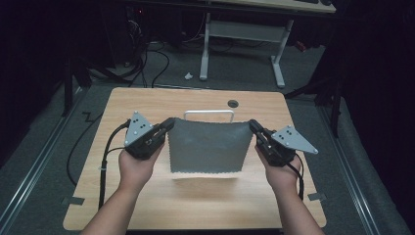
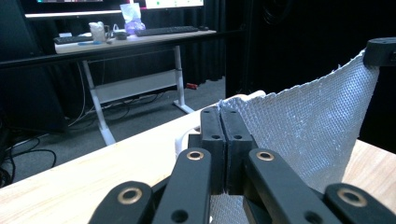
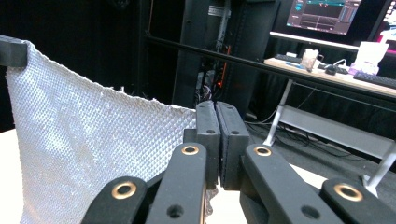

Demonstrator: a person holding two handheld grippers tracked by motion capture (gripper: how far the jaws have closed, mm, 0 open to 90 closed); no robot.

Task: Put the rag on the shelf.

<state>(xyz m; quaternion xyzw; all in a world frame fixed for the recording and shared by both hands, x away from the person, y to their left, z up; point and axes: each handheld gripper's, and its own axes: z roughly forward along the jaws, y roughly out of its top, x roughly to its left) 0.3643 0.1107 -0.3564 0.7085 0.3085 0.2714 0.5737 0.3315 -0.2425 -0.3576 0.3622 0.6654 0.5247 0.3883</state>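
Cloth (image 1: 206, 146): light, limp, textured, hanging above worktop (image 1: 147, 205), top corners pinched in closed left gripper (image 1: 166, 127) and right gripper (image 1: 254, 126).

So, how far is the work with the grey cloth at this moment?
Done: the left gripper and the right gripper are each shut on an upper corner of the grey cloth. In hand: the cloth hangs spread between them above the table, in front of a white rack. Left, probably: draping it over the rack or laying it down; neither is done yet.
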